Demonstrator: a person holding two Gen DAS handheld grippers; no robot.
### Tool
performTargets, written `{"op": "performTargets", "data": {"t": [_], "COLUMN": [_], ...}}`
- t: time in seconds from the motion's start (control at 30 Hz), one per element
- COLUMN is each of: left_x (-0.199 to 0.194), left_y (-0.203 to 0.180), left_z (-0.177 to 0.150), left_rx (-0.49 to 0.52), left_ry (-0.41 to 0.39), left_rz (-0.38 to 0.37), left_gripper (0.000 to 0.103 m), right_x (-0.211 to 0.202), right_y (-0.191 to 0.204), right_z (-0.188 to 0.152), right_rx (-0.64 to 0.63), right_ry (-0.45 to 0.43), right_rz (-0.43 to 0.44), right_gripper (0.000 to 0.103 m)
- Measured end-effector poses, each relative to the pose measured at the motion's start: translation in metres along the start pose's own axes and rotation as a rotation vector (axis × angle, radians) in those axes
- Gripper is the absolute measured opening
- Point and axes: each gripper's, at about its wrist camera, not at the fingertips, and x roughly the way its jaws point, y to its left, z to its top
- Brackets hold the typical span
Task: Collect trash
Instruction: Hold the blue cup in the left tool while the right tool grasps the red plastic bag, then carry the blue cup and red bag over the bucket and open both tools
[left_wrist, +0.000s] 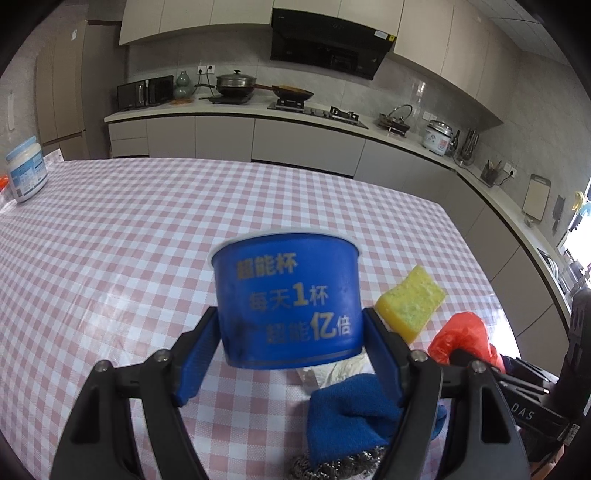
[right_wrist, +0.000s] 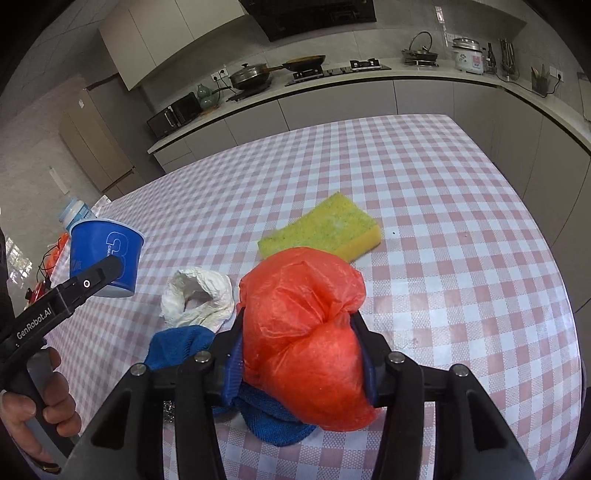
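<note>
My left gripper (left_wrist: 290, 328) is shut on a blue paper cup (left_wrist: 286, 295) with yellow print, held upright above the checked table (left_wrist: 110, 236). The same cup (right_wrist: 105, 256) shows at the left of the right wrist view, with the left gripper's black body and a hand under it. My right gripper (right_wrist: 301, 332) is shut on a crumpled red plastic bag (right_wrist: 306, 332), which bulges above and below the fingers. A crumpled white paper (right_wrist: 197, 299) lies on the table between the cup and the bag.
A yellow-green sponge (right_wrist: 321, 229) lies beyond the bag. A blue cloth (right_wrist: 177, 345) and a steel scourer (left_wrist: 332, 463) sit near the table's front. A white jar (left_wrist: 26, 173) stands at the far left. Kitchen counters with pots line the back.
</note>
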Motion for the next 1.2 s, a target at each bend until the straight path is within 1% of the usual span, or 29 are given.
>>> {"op": "performTargets", "data": {"t": [0.27, 0.47, 0.6, 0.87, 1.07, 1.2], "left_x": [-0.01, -0.019, -0.027, -0.037, -0.043, -0.048], "left_y": [-0.014, -0.025, -0.035, -0.049, -0.069, -0.088], "left_z": [-0.016, -0.028, -0.035, -0.056, -0.071, -0.079], "left_rx": [-0.014, -0.007, 0.031, 0.082, 0.119, 0.144], "left_ry": [0.003, 0.007, 0.009, 0.018, 0.039, 0.042], "left_rz": [0.005, -0.002, -0.034, -0.119, -0.166, -0.186], "left_gripper": [0.076, 0.076, 0.076, 0.076, 0.076, 0.076], "right_x": [-0.015, -0.032, -0.047, -0.075, -0.097, -0.114], "right_y": [-0.011, -0.017, -0.021, -0.029, -0.04, -0.053], "right_z": [-0.001, -0.01, -0.018, -0.044, -0.069, -0.078], "right_rx": [-0.018, -0.014, 0.01, 0.055, 0.093, 0.112], "right_ry": [-0.01, -0.024, -0.049, -0.072, -0.079, -0.094], "right_rz": [0.019, 0.025, 0.015, -0.057, -0.104, -0.121], "right_gripper": [0.052, 0.052, 0.053, 0.052, 0.052, 0.052]}}
